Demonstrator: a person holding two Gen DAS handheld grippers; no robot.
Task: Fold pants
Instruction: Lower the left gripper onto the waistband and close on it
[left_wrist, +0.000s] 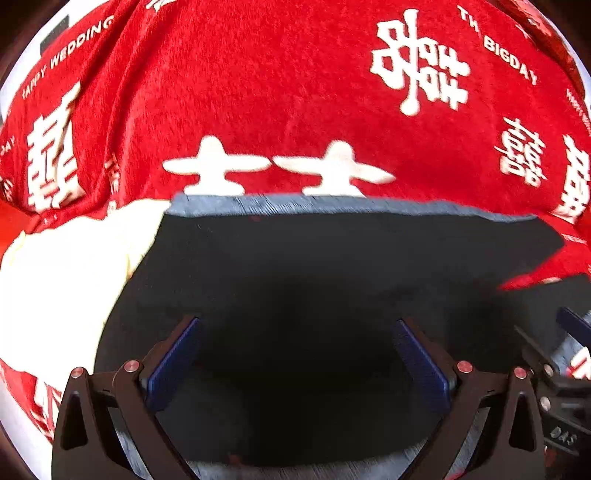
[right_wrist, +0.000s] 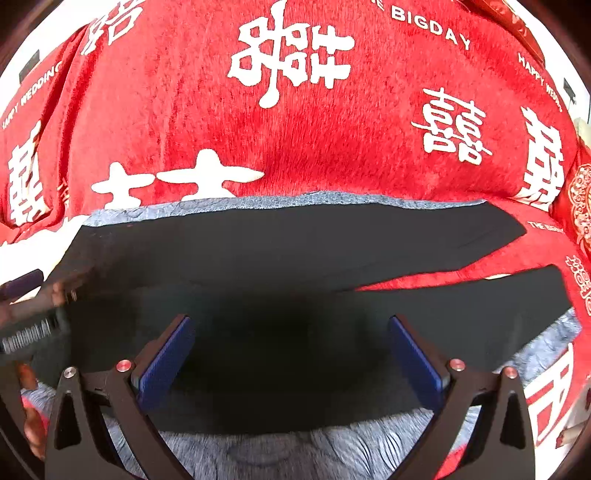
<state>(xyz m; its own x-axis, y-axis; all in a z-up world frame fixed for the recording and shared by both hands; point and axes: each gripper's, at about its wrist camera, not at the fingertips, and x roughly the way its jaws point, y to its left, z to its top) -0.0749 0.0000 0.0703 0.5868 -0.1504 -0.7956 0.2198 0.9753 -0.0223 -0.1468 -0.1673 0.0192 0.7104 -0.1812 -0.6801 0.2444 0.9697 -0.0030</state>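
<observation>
- Both claws spread wide: our left claw (left_wrist: 295, 354) and right claw (right_wrist: 291, 350) hover over black pants (right_wrist: 295, 251), gripping nothing.
- Pants lie on a grey mat (right_wrist: 332, 450) atop the red blanket (right_wrist: 332, 140).
- We judge a fold pending; next, pinch an edge.

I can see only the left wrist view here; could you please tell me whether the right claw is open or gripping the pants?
Observer: The right claw is open, its blue pads apart above the black pants, with nothing clamped between them.
Operator: Thank you. How do the two legs lie out to the right?
Observer: The nearer leg runs apart from the farther leg, with a wedge of red blanket showing between them.
Operator: And what lies past the nearer leg's end?
Observer: Grey fleecy fabric shows just beyond its edge.
</observation>
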